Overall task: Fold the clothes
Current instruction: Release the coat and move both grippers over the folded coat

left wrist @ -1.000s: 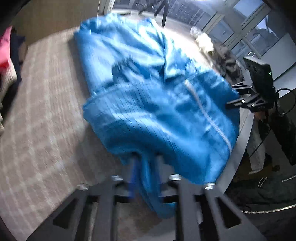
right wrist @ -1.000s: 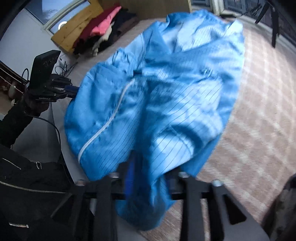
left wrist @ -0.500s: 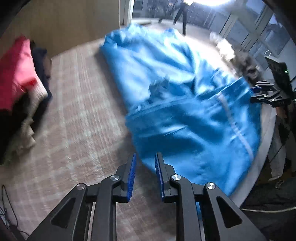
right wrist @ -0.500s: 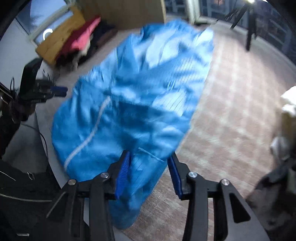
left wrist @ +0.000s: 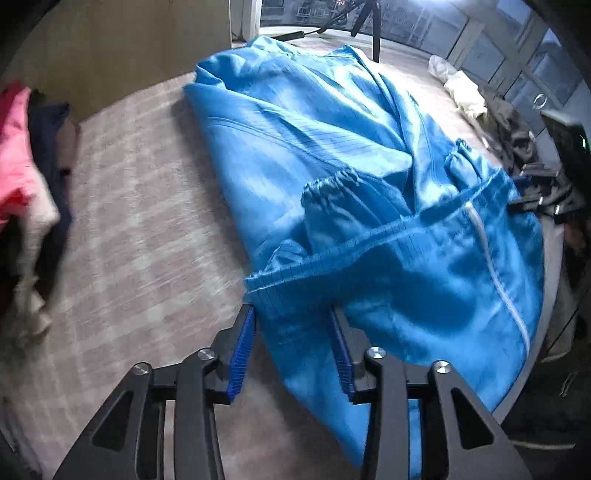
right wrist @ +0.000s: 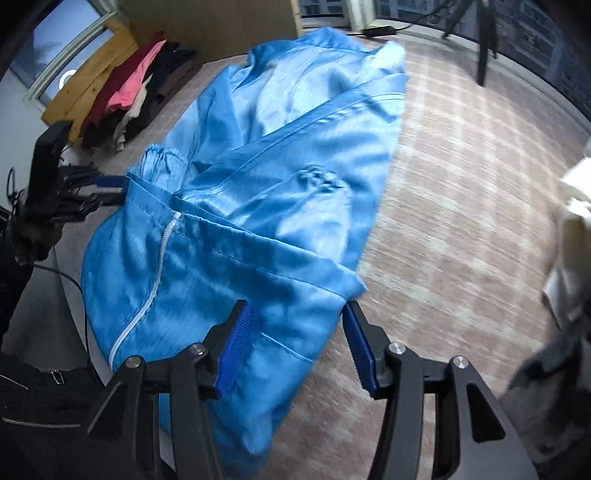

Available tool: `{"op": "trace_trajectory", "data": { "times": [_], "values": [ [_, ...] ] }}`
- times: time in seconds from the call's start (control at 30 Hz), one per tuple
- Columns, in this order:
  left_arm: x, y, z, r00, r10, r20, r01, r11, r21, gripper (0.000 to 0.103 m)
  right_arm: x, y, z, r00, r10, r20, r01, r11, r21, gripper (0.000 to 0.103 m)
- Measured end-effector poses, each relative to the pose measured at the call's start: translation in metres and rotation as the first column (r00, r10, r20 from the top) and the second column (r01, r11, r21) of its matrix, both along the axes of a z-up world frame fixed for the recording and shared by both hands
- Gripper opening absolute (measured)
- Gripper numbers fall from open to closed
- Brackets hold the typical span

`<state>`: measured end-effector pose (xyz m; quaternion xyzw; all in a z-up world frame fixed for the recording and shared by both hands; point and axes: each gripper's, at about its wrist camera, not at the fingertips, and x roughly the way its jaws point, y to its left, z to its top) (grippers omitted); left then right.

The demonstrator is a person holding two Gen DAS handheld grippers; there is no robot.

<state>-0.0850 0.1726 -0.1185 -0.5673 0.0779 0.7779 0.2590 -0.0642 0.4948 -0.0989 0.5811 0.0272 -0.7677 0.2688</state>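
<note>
the left gripper (left wrist: 293,347) is opening, blue jacket (left wrist: 369,192) hem loose between its jaws on the table (left wrist: 129,229). the right gripper (right wrist: 297,343) opens likewise. best to release both corners evenly so the fold lies flat.

Both views dim, cool blue cast. Light comes from the windows (left wrist: 480,33) along the top of the left wrist view; a blown-out patch sits at upper right there. In the right wrist view a smaller window (right wrist: 62,66) glows at upper left. Sheen and soft highlights on the blue garment (left wrist: 332,166), deep shadows in its folds and under its near edge. Motion blur smears the checked tabletop (right wrist: 461,221) and the clothes pile (left wrist: 26,177) at left edge. Gripper fingers (left wrist: 242,350) at the bottom are sharp. Strong fisheye bending, black vignette in all corners. White cloth (right wrist: 572,229) at right edge is blurred.
</note>
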Motion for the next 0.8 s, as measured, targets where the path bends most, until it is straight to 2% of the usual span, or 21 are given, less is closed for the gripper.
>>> {"op": "trace_trajectory", "data": {
  "times": [0.03, 0.07, 0.1, 0.13, 0.2, 0.27, 0.3, 0.33, 0.37, 0.47, 0.5, 0.53, 0.63, 0.73, 0.8],
  "values": [
    [-0.002, 0.001, 0.000, 1.000, -0.013, 0.007, 0.013, 1.000, 0.024, 0.007, -0.001, -0.003, -0.002, 1.000, 0.008, 0.001, -0.008, 1.000, -0.007, 0.048],
    [-0.003, 0.003, 0.000, 1.000, -0.027, 0.014, 0.026, 0.999, 0.048, 0.004, -0.002, -0.005, -0.003, 1.000, 0.016, 0.003, -0.016, 1.000, -0.020, 0.042],
    [-0.005, 0.004, 0.000, 0.999, -0.041, 0.020, 0.039, 0.997, 0.072, 0.003, -0.002, -0.005, -0.002, 1.000, 0.029, 0.008, -0.028, 0.998, -0.052, 0.021],
    [-0.003, 0.003, 0.005, 0.998, -0.061, 0.023, 0.058, 0.993, 0.106, 0.002, -0.001, -0.005, -0.001, 0.999, 0.041, 0.013, -0.040, 0.996, -0.083, 0.011],
    [0.000, 0.001, 0.017, 0.995, -0.093, 0.031, 0.086, 0.978, 0.188, 0.002, 0.004, -0.004, 0.006, 0.995, 0.097, 0.001, -0.095, 0.977, -0.191, 0.008],
    [0.006, -0.008, 0.041, 0.991, -0.133, 0.028, 0.113, 0.921, 0.372, 0.002, 0.010, -0.001, 0.018, 0.985, 0.169, -0.030, -0.169, 0.932, -0.321, 0.007],
    [0.008, -0.012, 0.047, 0.987, -0.160, 0.001, 0.145, 0.895, 0.421, 0.003, 0.012, 0.000, 0.020, 0.981, 0.192, -0.041, -0.194, 0.912, -0.361, 0.007],
    [0.007, -0.011, 0.044, 0.984, -0.173, -0.030, 0.172, 0.909, 0.379, 0.008, 0.006, 0.001, 0.013, 0.983, 0.183, -0.031, -0.183, 0.924, -0.336, 0.007],
    [0.001, -0.012, 0.031, 0.985, -0.172, -0.001, 0.162, 0.929, 0.332, 0.011, 0.001, 0.002, 0.005, 0.984, 0.175, -0.020, -0.172, 0.935, -0.310, 0.008],
    [-0.014, -0.013, -0.006, 0.989, -0.124, 0.085, 0.105, 0.975, 0.197, 0.016, -0.015, 0.002, -0.017, 0.990, 0.142, 0.024, -0.133, 0.967, -0.217, 0.017],
    [-0.019, -0.014, -0.017, 0.989, -0.102, 0.109, 0.084, 0.984, 0.154, 0.017, -0.018, 0.000, -0.023, 0.991, 0.129, 0.037, -0.121, 0.976, -0.182, 0.026],
    [-0.017, -0.014, -0.011, 0.991, -0.101, 0.088, 0.087, 0.985, 0.147, 0.019, -0.018, -0.002, -0.022, 0.992, 0.124, 0.029, -0.118, 0.981, -0.154, 0.032],
    [-0.005, -0.014, 0.014, 0.993, -0.118, 0.008, 0.117, 0.988, 0.101, 0.025, -0.009, -0.002, -0.005, 0.993, 0.115, -0.027, -0.117, 0.985, -0.127, 0.038],
    [0.009, -0.009, 0.043, 0.985, -0.155, -0.068, 0.160, 0.985, 0.066, 0.026, 0.002, 0.015, 0.019, 0.996, 0.043, -0.075, -0.055, 0.986, -0.158, 0.039],
    [0.017, 0.000, 0.062, 0.979, -0.171, -0.112, 0.181, 0.980, 0.086, 0.026, 0.010, 0.020, 0.032, 0.993, 0.008, -0.117, -0.029, 0.983, -0.181, 0.039]
  ]
}}
